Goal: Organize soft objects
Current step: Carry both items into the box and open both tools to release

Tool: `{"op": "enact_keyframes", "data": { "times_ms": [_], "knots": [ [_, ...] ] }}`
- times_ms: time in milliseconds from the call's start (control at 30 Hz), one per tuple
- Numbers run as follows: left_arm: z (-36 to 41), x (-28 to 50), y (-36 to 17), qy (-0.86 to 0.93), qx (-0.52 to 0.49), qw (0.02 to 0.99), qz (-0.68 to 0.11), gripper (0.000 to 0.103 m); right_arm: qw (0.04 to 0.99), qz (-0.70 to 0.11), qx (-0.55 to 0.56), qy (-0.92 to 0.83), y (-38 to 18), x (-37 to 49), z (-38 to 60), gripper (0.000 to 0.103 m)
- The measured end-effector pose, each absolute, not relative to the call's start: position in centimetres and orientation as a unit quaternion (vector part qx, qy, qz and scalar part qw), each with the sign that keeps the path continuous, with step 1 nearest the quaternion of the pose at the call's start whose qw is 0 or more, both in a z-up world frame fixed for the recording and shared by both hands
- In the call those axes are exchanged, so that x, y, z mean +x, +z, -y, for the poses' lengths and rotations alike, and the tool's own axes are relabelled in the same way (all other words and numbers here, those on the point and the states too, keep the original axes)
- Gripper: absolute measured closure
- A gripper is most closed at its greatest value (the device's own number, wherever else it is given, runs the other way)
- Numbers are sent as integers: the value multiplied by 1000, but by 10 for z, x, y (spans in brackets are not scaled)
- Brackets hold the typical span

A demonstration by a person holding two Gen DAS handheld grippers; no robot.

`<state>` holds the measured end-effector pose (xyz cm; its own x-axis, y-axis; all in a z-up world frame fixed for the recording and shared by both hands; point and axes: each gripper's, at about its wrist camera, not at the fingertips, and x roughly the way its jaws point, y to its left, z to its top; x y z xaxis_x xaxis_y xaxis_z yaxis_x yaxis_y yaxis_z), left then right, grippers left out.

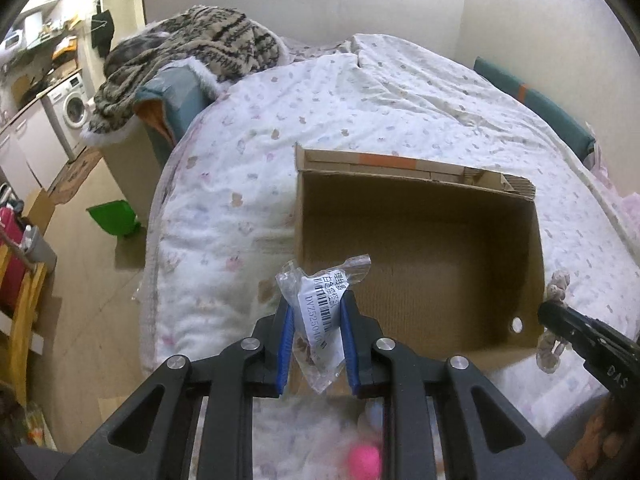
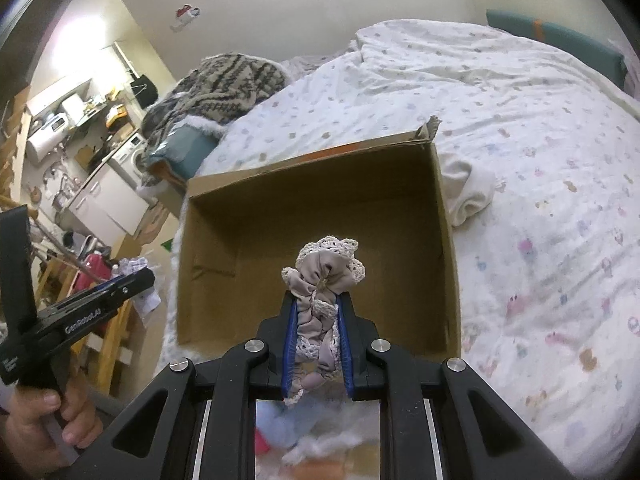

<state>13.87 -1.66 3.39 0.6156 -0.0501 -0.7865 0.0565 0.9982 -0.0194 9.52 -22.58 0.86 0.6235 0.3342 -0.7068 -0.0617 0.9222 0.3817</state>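
Observation:
An open, empty cardboard box sits on the bed; it also shows in the right wrist view. My left gripper is shut on a clear plastic bag with a barcode label, held at the box's near left corner. My right gripper is shut on a beige lace-trimmed scrunchie, held over the box's near edge. The right gripper and the scrunchie show at the right edge of the left wrist view. The left gripper shows at the left of the right wrist view.
A floral white quilt covers the bed. A rolled white cloth lies beside the box's right wall. A patterned fuzzy blanket drapes over a teal piece at the bed's far left. A green bin stands on the floor.

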Motion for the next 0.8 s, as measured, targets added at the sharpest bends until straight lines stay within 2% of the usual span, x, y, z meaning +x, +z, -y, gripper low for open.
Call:
{"op": "enact_keyframes", "data": {
  "times_ms": [233, 500, 800],
  "knots": [
    [36, 159, 3, -46, 12, 892, -449, 83, 878, -436, 177, 85, -17, 116, 231, 83],
    [43, 171, -25, -44, 19, 883, -466, 83, 878, -452, 140, 70, -30, 127, 221, 83],
    [44, 173, -35, -52, 20, 878, -475, 83, 867, -479, 117, 78, -44, 132, 214, 83]
  ]
}}
